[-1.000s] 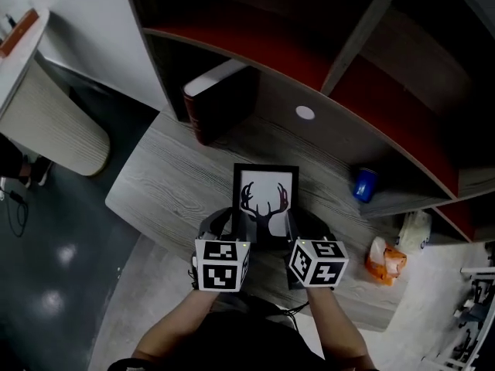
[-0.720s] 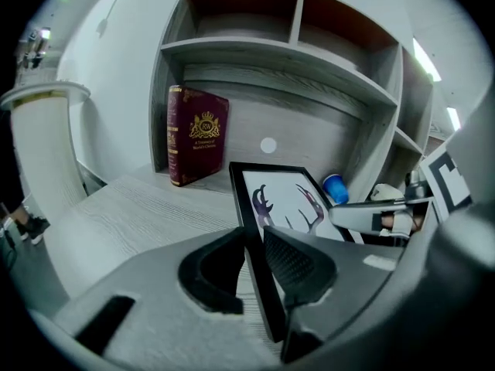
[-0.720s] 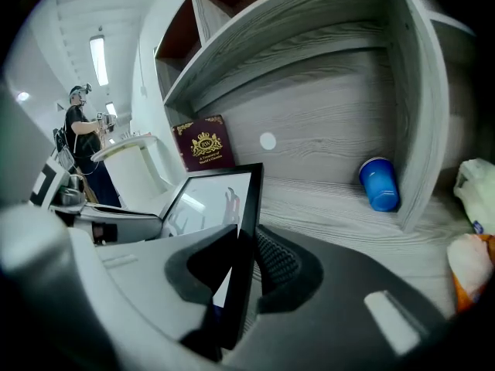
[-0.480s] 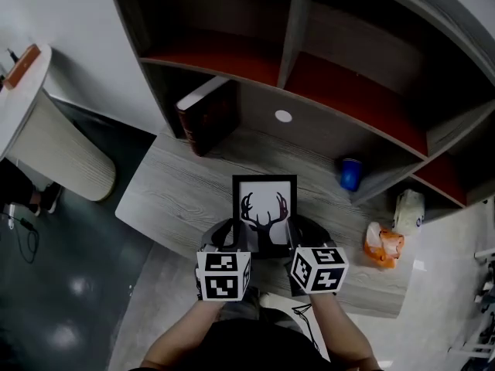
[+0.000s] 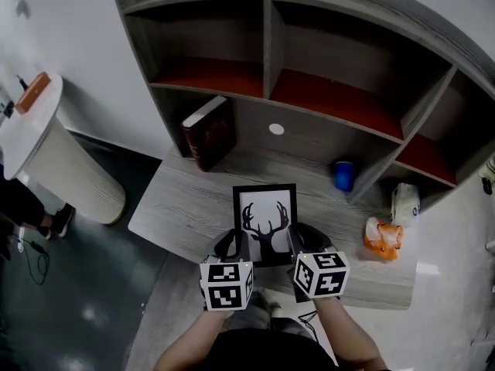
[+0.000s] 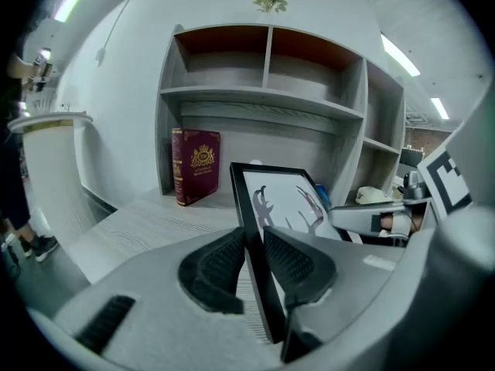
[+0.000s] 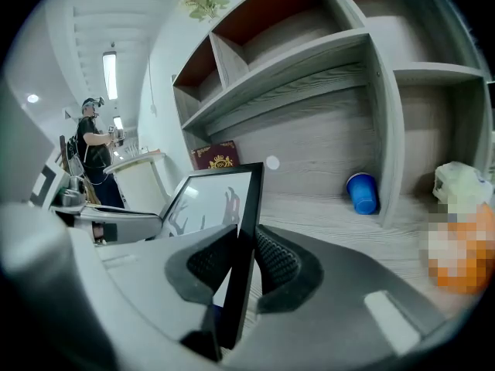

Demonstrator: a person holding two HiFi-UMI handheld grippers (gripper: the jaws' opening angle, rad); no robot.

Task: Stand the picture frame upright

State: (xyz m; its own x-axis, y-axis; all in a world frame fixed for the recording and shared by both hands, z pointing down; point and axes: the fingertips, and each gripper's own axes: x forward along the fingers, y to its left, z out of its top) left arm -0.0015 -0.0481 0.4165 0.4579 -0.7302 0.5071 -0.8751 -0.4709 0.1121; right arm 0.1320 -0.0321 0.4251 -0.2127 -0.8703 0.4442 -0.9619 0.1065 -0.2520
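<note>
Both lower corners of the picture frame (image 5: pixel 264 221) are covered in the head view by your grippers and their marker cubes, so you cannot tell whether its bottom edge rests on the table (image 5: pixel 182 207) or hangs just above it. Your arms are cut off at the bottom of that view. At the table's right end, a pale bag (image 5: pixel 404 205) beside an orange packet (image 5: pixel 383 238) is too crumpled to make out.

The frame is a thin black rectangle around a glossy white print of dark antlers. It is tilted back with its face turned up toward you, in front of the shelf unit (image 5: pixel 267 45). The table and the shelf unit share a grey wood grain, and the upper shelf floors are reddish. A dark red hardback book (image 5: pixel 210 132) stands upright at the left and a blue cup (image 5: pixel 343 175) at the right, both well apart from the frame.

Your left gripper (image 6: pixel 254 260) has its jaws clamped on the frame's left edge, the ribbed black pads (image 6: pixel 220 263) pressing front and back with only the frame's thickness between them. Your right gripper (image 7: pixel 246 263) clenches the frame's right edge the same way
</note>
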